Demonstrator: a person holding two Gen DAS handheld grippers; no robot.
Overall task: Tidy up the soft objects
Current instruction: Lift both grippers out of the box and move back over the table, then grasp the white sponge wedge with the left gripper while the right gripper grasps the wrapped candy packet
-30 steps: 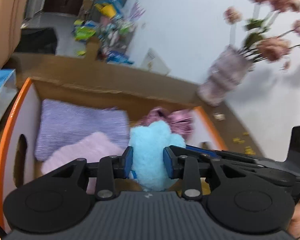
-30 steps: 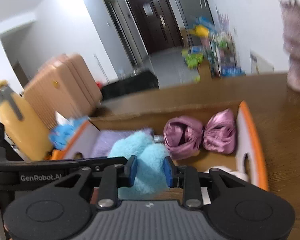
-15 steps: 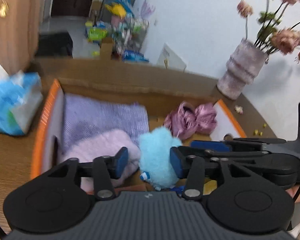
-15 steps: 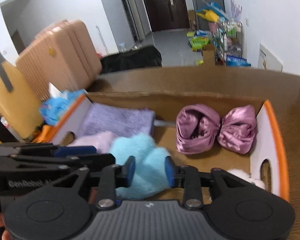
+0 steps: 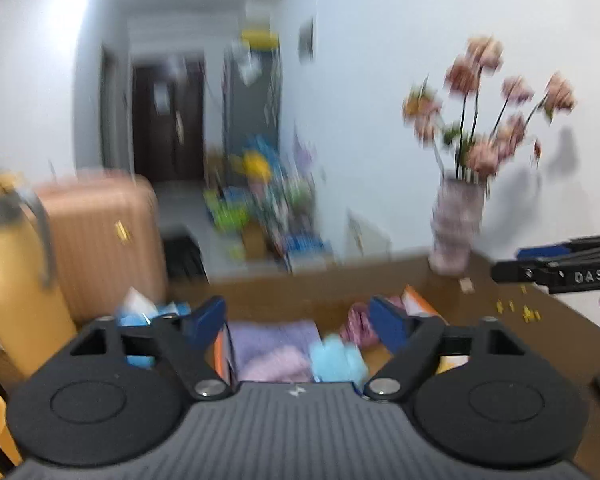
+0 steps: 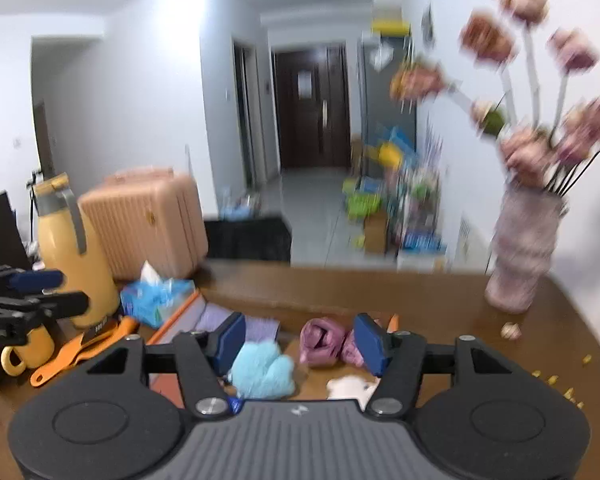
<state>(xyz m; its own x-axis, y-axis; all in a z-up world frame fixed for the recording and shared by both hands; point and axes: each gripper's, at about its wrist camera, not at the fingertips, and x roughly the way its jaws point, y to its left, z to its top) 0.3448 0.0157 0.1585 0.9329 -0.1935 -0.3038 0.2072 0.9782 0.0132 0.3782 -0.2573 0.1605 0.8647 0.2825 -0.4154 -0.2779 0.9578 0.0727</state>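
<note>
Right wrist view: my right gripper (image 6: 300, 338) and left gripper (image 5: 298, 322) both opening, empty; blue plush (image 6: 262, 370) lies released in box (image 6: 176, 314) for sorting.

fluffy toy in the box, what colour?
Light blue fluffy toy; clearest in the right wrist view.

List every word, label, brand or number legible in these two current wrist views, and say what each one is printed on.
"DAS" – white letters on the side of the right gripper, seen at the right edge of the left wrist view.
Dark label on the orange tool beside the yellow jug: too blurred to read.
Paper on the far door: too blurred to read.
Tissue pack print: too blurred to read.
</note>
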